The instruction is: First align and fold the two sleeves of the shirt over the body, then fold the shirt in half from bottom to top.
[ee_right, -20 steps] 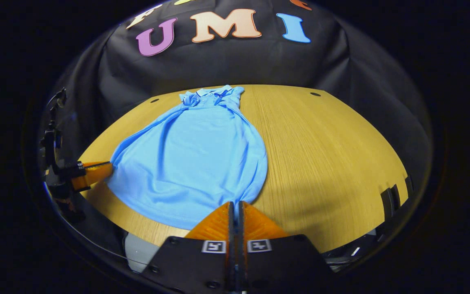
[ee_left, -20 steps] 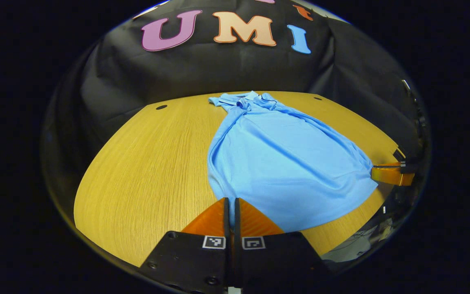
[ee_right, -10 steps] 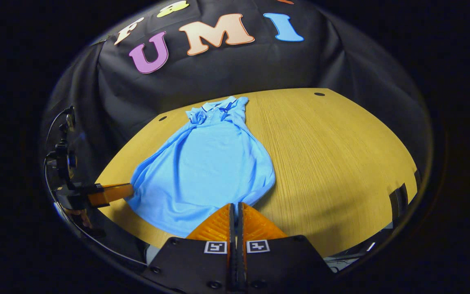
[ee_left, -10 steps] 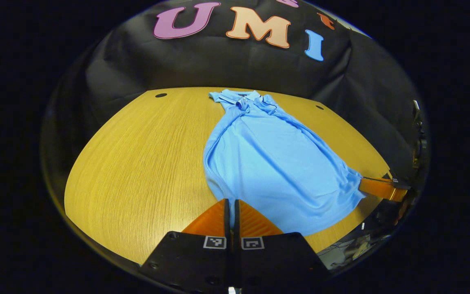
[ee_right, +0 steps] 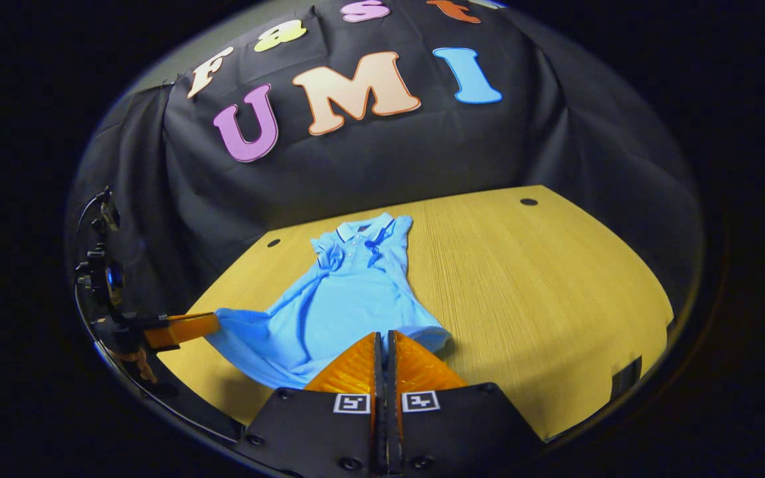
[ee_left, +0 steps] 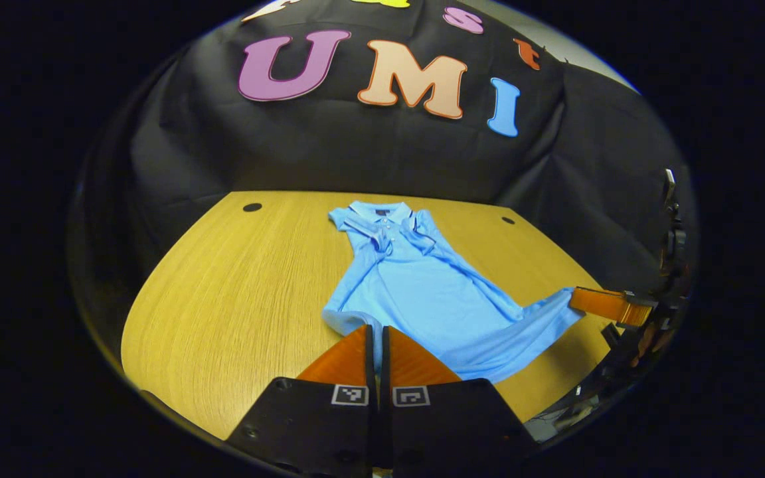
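the light blue short-sleeved polo shirt [ee_left: 422, 292] lies on the yellow-brown wood-grain table [ee_left: 236, 299] with its collar toward the black cloth wall at 12 o'clock and both sleeves folded in over the chest; in the left gripper view the collar sits near 12 o'clock of the table and the body fans out toward 6 o'clock, where the bottom hem is raised off the wood at both corners; the left gripper [ee_left: 376, 332] has its two fingers pressed together on the hem corner at 6 o'clock of that view, cloth caught between them; at 3 o'clock of the same view the right gripper [ee_left: 578, 300] pinches the other hem corner, and the fabric between the two corners sags in a shallow curve and casts a shadow on the table; in the right gripper view the shirt [ee_right: 349, 299] runs from the collar at 12 o'clock down to the right gripper [ee_right: 382, 338] at 6 o'clock, whose fingers are closed on the near hem corner; the left gripper [ee_right: 213, 323] shows at 9 o'clock, clamped on the far corner with the cloth pulled taut toward it; two small dark round holes [ee_left: 252, 207] mark the table's far edge.
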The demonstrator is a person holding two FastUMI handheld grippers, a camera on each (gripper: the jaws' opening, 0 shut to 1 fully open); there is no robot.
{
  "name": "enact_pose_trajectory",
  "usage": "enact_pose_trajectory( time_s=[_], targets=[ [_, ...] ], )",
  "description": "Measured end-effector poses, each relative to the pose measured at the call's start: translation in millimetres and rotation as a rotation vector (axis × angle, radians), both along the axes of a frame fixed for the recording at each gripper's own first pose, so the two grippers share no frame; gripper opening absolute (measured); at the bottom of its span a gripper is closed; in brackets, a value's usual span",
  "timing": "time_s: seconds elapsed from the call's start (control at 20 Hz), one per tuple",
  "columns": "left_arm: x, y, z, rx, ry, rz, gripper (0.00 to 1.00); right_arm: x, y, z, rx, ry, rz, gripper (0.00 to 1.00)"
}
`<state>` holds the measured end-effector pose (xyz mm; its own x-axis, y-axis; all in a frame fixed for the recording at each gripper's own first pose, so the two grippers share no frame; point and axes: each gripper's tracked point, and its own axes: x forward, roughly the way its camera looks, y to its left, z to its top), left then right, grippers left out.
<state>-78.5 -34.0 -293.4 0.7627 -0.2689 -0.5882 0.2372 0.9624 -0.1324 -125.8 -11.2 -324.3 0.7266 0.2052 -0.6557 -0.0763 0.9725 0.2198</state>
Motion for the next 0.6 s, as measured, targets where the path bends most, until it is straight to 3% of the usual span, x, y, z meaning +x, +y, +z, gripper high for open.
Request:
enact_pose_trajectory(
  time_s=[0.25, 0.6],
  targets=[
    [65.2, -9.2, 33.3, 0.014, -0.086, 0.016, 0.00, 74.8, 4.4, 29.1, 0.037, -0.080, 0.028, 0.03],
    [169.1, -17.2, 58.1, 0.033, -0.187, 0.052, 0.00, 193.4, 15.6, 32.8, 0.086, -0.165, 0.061, 0.03]
  ],
)
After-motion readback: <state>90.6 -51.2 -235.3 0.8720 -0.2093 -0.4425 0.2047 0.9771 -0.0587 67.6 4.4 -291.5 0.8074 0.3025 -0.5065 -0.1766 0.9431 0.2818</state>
